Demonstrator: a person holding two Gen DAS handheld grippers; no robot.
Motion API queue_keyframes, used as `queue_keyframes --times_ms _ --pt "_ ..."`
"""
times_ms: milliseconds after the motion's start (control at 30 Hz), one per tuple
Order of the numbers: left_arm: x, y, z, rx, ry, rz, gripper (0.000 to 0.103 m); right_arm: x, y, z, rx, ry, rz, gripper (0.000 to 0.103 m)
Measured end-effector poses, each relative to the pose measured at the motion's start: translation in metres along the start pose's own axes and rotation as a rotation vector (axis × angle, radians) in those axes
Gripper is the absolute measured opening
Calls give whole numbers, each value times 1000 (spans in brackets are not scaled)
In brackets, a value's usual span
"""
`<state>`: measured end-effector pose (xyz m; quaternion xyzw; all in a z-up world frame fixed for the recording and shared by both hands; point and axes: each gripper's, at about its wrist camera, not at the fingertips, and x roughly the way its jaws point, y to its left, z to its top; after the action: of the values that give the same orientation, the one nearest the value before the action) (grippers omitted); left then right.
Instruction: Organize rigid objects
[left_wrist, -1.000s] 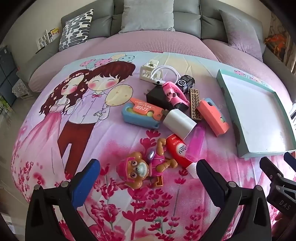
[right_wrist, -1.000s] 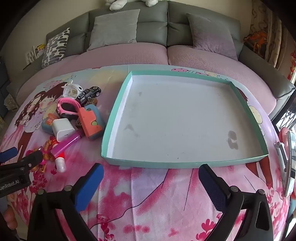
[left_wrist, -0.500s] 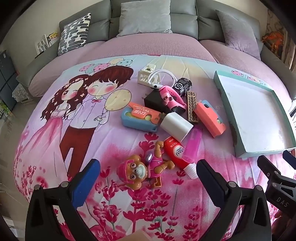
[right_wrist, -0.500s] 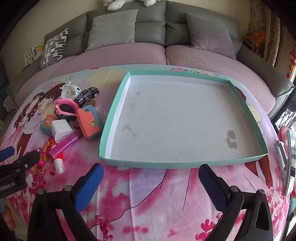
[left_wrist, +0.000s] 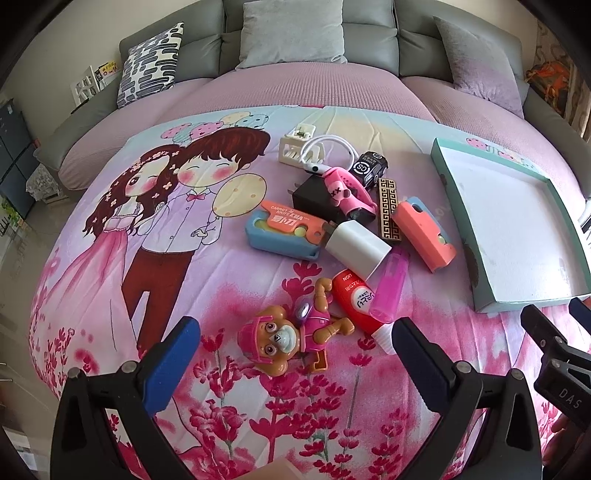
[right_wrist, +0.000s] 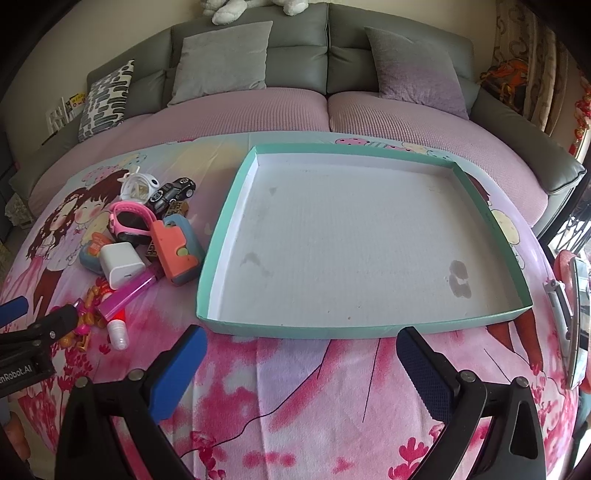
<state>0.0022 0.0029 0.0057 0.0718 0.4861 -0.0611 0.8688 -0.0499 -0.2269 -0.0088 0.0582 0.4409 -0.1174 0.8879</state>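
Both jaws wide, nothing held. Left gripper (left_wrist: 295, 341) shd straddle pup toy (left_wrist: 286, 338) squarely (tray (right_wrist: 236, 206) empty).

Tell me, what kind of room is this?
Most likely a home living room. A grey sofa with cushions runs along the back, and a cartoon-printed blanket is spread in front of it, holding a pile of small household items and a toy puppy.
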Motion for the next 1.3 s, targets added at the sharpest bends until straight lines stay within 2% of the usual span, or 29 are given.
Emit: queue_keyframes --times_ms 1300 --pt "1 4 -1 -23 10 4 103 0 -1 0 6 4 -6 103"
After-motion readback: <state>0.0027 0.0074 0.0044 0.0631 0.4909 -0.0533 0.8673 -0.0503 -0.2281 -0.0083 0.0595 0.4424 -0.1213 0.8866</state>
